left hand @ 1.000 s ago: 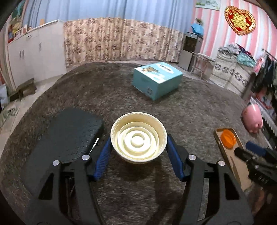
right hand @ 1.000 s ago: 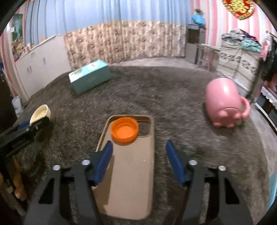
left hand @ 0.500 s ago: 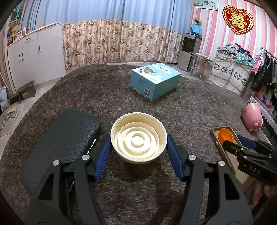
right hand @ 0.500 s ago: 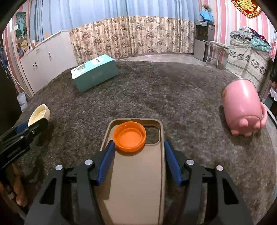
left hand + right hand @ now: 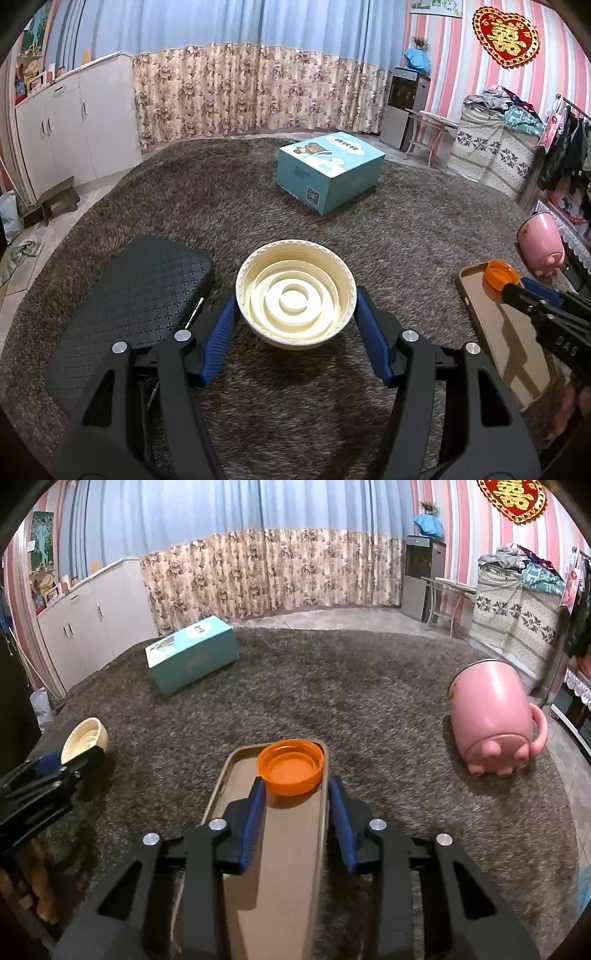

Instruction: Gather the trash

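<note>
Right wrist only: orange cap's (image 5: 290,767) hollow.

The cream-white cap (image 5: 296,297) is a round plastic lid turned open side up, showing concentric raised rings inside and a finely ribbed rim; it sits level above the shaggy grey-brown carpet, pinched at its left and right edges between two blue pads, just right of a black textured pad; the orange cap (image 5: 291,767) is a smaller, shallow round lid, also open side up, with a ribbed outer wall; it lies at the far end of a tan phone case, blue fingertips flanking its near edge.
</note>
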